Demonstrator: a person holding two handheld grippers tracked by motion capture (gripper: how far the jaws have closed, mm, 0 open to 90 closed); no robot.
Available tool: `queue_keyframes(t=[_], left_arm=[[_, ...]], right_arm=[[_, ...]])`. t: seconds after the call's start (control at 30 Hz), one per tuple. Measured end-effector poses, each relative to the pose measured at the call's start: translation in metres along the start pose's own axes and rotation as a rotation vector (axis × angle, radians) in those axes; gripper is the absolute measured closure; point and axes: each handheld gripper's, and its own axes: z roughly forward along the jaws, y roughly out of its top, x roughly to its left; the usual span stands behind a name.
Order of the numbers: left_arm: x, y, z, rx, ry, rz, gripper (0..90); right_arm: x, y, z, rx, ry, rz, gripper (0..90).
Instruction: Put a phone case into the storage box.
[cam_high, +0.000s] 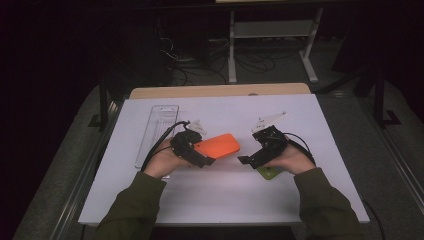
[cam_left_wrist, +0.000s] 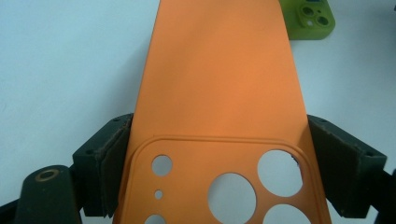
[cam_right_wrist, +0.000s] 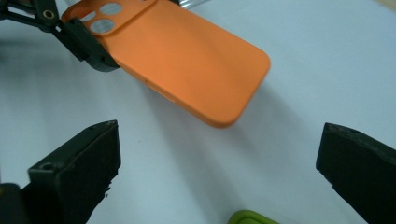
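Orange phone case (cam_left_wrist: 219, 93) pinched at camera end by left gripper (cam_left_wrist: 219, 163) | right gripper (cam_right_wrist: 219, 158) spread wide, empty, case at its 12 o'clock | green phone case (cam_left_wrist: 315, 18) on white table (cam_high: 225, 195).

Your high view looks forward and down from above your side of the desk (cam_high: 150, 200), taking in the whole top. Your left gripper view sits very close, looking along its jaws at the orange phone case (cam_left_wrist: 219, 84). Your right gripper view looks across the desk from slightly farther back. All three share that orange case; each also catches the green case (cam_right_wrist: 252, 218).
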Motion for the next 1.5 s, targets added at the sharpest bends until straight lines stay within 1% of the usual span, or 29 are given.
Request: queue_keyframes(t=[0.03,0.1,0.27,0.3,0.33,0.37,0.4,0.43,0.47,0.5,0.57,0.6,0.63,0.67,0.77,0.83,0.87,0.97,1.0,1.07,1.13,1.2,1.3,1.33,1.37,1.4,1.43,1.47,1.5], left_arm=[[0.002,0.000,-0.002,0.010,0.004,0.015,15.2],[0.003,0.000,-0.003,0.013,0.003,0.021,15.2],[0.003,0.000,-0.005,-0.006,0.009,-0.003,15.2],[0.001,0.000,-0.004,-0.018,0.010,-0.036,15.2],[0.002,0.000,-0.003,-0.016,0.010,-0.033,15.2],[0.002,0.000,-0.003,-0.016,0.010,-0.033,15.2],[0.001,0.000,-0.003,-0.018,0.008,-0.037,15.2],[0.001,0.000,-0.003,-0.018,0.008,-0.037,15.2],[0.002,0.000,-0.003,-0.019,0.012,-0.033,15.2],[0.003,0.000,-0.004,-0.004,0.014,-0.015,15.1],[0.005,0.000,-0.005,0.003,0.015,-0.013,15.1],[0.004,0.000,-0.004,-0.005,0.017,-0.028,15.2],[0.005,0.000,-0.005,0.006,0.018,-0.014,15.1],[0.005,0.000,-0.005,0.006,0.018,-0.014,15.2],[0.005,0.000,-0.005,0.003,0.014,-0.017,15.2],[0.004,0.000,-0.004,-0.012,0.012,-0.036,15.2],[0.005,0.000,-0.005,0.005,0.015,-0.015,15.2],[0.005,0.000,-0.005,0.005,0.015,-0.016,15.2],[0.004,0.000,-0.005,-0.004,0.012,-0.027,15.2],[0.004,0.000,-0.005,-0.001,0.013,-0.022,15.2],[0.004,0.000,-0.005,-0.005,0.015,-0.022,15.3],[0.004,0.000,-0.005,-0.009,0.015,-0.025,15.3],[0.004,0.000,-0.006,-0.006,0.017,-0.020,15.3],[0.004,0.000,-0.006,-0.007,0.017,-0.019,15.3],[0.003,0.000,-0.005,-0.019,0.018,-0.032,15.3],[0.004,0.000,-0.006,-0.019,0.019,-0.028,15.3],[0.004,0.000,-0.006,-0.019,0.019,-0.028,15.3],[0.005,0.000,-0.007,0.000,0.019,-0.006,15.3],[0.005,0.000,-0.007,0.001,0.020,-0.004,15.3]], right_arm=[[0.000,-0.002,0.000,-0.007,-0.011,0.004,0.0],[0.003,-0.007,-0.002,-0.020,-0.040,0.026,0.0],[0.006,-0.022,-0.002,-0.053,-0.057,0.098,0.0],[0.006,-0.025,-0.001,-0.057,-0.060,0.107,0.0],[0.007,-0.028,0.000,-0.059,-0.071,0.116,0.0],[0.007,-0.028,0.000,-0.059,-0.071,0.116,0.0],[0.008,-0.033,0.002,-0.074,-0.103,0.116,0.0],[0.009,-0.035,0.004,-0.076,-0.114,0.123,0.0],[0.009,-0.036,0.005,-0.084,-0.128,0.109,0.0],[0.009,-0.037,0.006,-0.090,-0.142,0.103,0.0],[0.010,-0.036,0.008,-0.102,-0.155,0.108,0.0],[0.010,-0.035,0.009,-0.107,-0.166,0.094,0.0],[0.011,-0.035,0.010,-0.105,-0.177,0.085,0.0],[0.011,-0.035,0.010,-0.105,-0.177,0.085,0.0],[0.015,-0.035,0.013,-0.093,-0.211,0.024,0.0],[0.017,-0.035,0.014,-0.091,-0.224,0.010,0.0],[0.017,-0.035,0.014,-0.087,-0.247,-0.026,0.0],[0.018,-0.035,0.015,-0.093,-0.260,-0.043,0.0],[0.020,-0.035,0.015,-0.091,-0.271,-0.059,0.0],[0.020,-0.035,0.015,-0.097,-0.284,-0.076,0.0],[0.021,-0.035,0.015,-0.093,-0.285,-0.078,0.0],[0.024,-0.034,0.016,-0.097,-0.311,-0.120,0.0],[0.026,-0.033,0.016,-0.095,-0.315,-0.134,0.0],[0.028,-0.033,0.016,-0.097,-0.330,-0.166,0.0],[0.029,-0.033,0.017,-0.093,-0.337,-0.175,0.0],[0.030,-0.033,0.017,-0.093,-0.346,-0.189,0.0],[0.030,-0.033,0.017,-0.093,-0.346,-0.189,0.0],[0.031,-0.033,0.018,-0.086,-0.356,-0.214,0.0],[0.032,-0.033,0.018,-0.088,-0.363,-0.224,0.0]])
